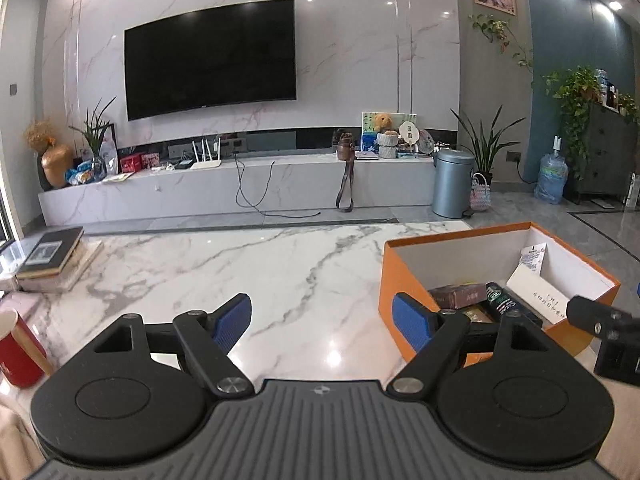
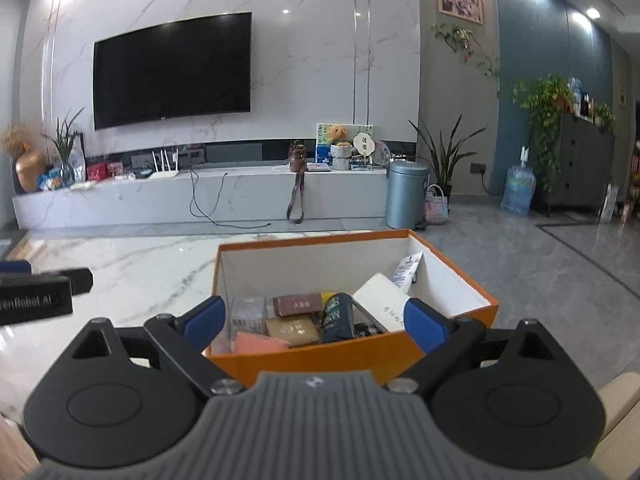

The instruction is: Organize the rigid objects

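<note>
Hovering with jaws apart and empty, the right gripper faces the open orange box of small packets directly ahead on the marble table. The left gripper, also spread and empty, has the box to its right, so the right is nearer.

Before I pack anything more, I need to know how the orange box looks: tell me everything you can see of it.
The orange box is a lidless rectangular carton, apparently stiff card, orange outside with a white interior. It sits upright on the marble tabletop, near its right edge. Inside lie several small packs: a dark red pack, a tan one, a pink one, a dark green one, and a white envelope leaning on the right wall. The right gripper hangs open before it; contact is unclear.
</note>
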Tool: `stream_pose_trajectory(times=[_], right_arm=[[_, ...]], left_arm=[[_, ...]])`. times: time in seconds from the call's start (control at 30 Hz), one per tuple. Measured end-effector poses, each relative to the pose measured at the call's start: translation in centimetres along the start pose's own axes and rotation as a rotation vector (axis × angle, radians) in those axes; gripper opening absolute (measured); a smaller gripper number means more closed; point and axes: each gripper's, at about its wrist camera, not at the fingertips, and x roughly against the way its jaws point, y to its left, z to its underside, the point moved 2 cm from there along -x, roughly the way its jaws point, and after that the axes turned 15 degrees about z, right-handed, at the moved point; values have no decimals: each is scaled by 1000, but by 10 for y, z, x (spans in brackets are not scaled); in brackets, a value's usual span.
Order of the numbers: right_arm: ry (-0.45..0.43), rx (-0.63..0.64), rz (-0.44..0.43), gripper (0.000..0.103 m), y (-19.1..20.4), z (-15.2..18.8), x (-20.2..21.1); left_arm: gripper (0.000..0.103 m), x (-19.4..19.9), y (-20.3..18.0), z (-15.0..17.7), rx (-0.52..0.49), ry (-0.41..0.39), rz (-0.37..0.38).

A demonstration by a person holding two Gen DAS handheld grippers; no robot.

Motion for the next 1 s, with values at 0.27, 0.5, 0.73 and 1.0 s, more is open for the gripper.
stream_pose_trajectory(times=[0.27,0.5,0.73,1.0], right_arm=[[56,26,14,95,4,24,-19],[102,17,18,95,4,29,-29],[105,23,19,95,7,29,-27],[106,22,17,95,7,30,-26]], left_arm=[[94,-14,-1,23,-23,86,-2],[94,-15,1,24,1,110,1],[94,-13,-1,24,-3,108,0],[94,-13,-2,22,1,102,-2]])
